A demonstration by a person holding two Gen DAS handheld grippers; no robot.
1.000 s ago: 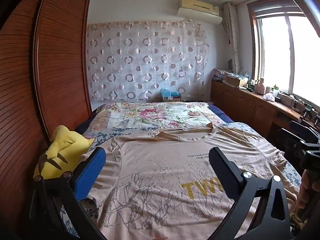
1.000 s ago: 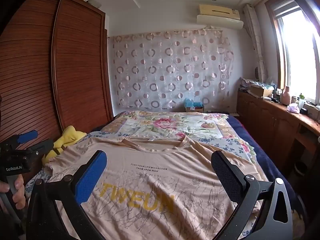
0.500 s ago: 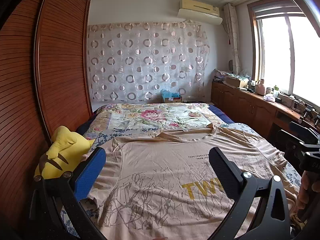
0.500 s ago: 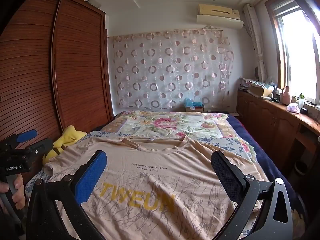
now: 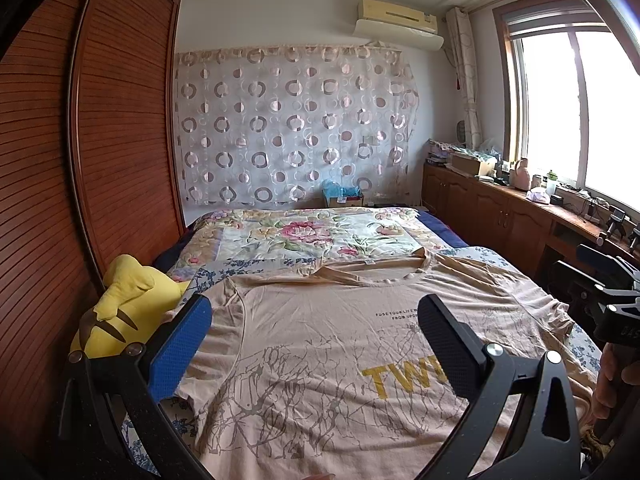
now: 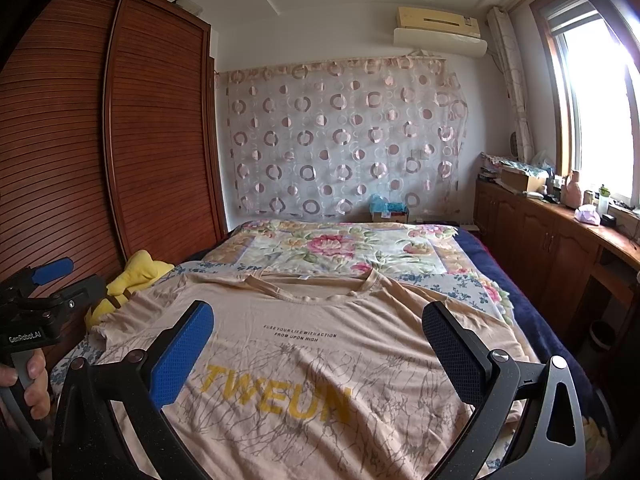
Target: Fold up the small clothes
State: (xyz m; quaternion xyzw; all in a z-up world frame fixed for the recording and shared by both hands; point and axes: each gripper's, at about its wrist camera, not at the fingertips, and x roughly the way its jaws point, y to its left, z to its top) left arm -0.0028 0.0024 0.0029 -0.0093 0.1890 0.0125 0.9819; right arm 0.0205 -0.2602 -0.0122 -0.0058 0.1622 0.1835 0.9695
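Observation:
A tan T-shirt (image 5: 320,344) (image 6: 320,344) lies flat and face up on the bed, collar toward the far end, with yellow letters "TWEUN" across its chest. My left gripper (image 5: 316,328) hovers open above the shirt's left half with nothing between its fingers. Over the middle of the shirt, my right gripper (image 6: 320,336) is open and empty too. Each gripper shows at the edge of the other's view, held by a hand.
A yellow plush toy (image 5: 128,312) lies at the bed's left edge against the brown wardrobe (image 5: 100,152). The floral bedspread (image 5: 304,236) stretches beyond the shirt. A wooden cabinet (image 6: 552,240) with clutter runs along the right wall under the window.
Both views have shifted only slightly. The shirt lies as it did and both grippers stay open.

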